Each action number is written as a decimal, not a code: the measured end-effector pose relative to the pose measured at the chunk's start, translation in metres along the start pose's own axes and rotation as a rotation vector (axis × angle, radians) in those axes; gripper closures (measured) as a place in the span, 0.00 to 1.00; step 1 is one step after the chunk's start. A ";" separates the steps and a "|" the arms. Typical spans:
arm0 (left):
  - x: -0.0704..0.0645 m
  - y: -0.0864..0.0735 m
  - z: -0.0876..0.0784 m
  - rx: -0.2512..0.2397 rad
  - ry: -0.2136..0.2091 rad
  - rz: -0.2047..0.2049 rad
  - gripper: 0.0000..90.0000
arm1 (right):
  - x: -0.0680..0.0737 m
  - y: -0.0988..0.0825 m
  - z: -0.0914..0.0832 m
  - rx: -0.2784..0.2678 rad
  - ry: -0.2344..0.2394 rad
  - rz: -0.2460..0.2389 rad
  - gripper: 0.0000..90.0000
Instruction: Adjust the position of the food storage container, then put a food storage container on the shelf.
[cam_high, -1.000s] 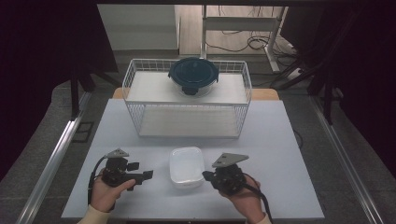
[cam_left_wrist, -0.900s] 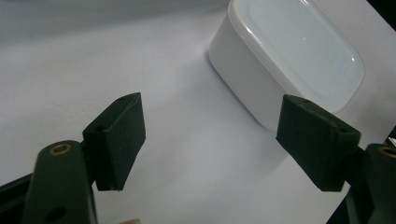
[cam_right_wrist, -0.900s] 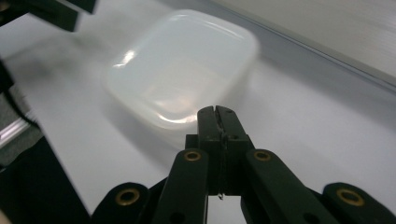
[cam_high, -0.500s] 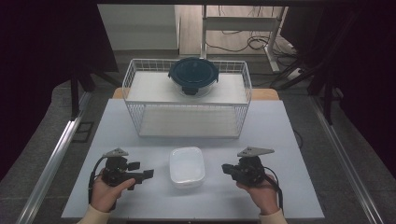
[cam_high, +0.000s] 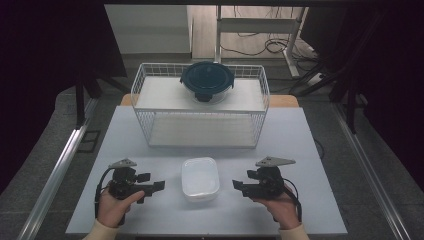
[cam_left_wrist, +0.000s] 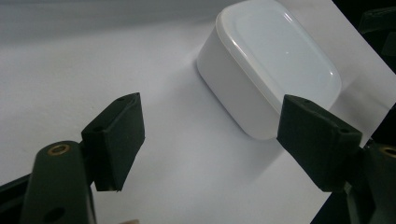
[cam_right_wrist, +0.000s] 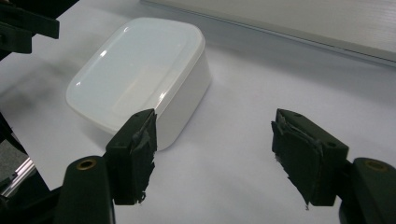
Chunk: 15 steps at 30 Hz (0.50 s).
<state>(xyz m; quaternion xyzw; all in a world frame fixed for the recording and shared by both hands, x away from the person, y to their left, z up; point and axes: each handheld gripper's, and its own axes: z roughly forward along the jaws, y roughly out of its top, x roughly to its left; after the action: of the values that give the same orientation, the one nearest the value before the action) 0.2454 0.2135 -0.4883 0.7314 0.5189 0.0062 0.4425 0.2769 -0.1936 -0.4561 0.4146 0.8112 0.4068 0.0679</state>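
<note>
The white lidded box (cam_high: 200, 178) sits on the table (cam_high: 310, 150) right between my two tongs, long axis running away from me. My left tongs (cam_high: 155, 186) stand spread, empty, pointing at it. My right tongs (cam_high: 239, 186) have just been opening, nothing between them, about equally near on the other side.

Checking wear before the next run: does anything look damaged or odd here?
Yes: the right gripper has torn, ragged pads. The white box sits intact on the table.
</note>
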 end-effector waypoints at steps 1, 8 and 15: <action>0.000 0.000 0.000 -0.006 -0.021 -0.012 0.25 | 0.000 0.000 0.000 -0.001 0.000 -0.002 0.33; -0.008 0.000 -0.001 -0.022 -0.055 -0.015 0.25 | 0.001 0.001 0.001 -0.007 0.001 0.006 0.33; -0.008 0.002 0.001 -0.040 -0.086 -0.053 0.26 | 0.007 0.004 0.003 -0.007 0.035 0.012 0.38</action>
<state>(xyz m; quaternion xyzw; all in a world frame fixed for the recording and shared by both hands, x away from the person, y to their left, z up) 0.2439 0.2065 -0.4841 0.7081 0.5183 -0.0263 0.4788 0.2762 -0.1850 -0.4539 0.4118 0.8083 0.4174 0.0526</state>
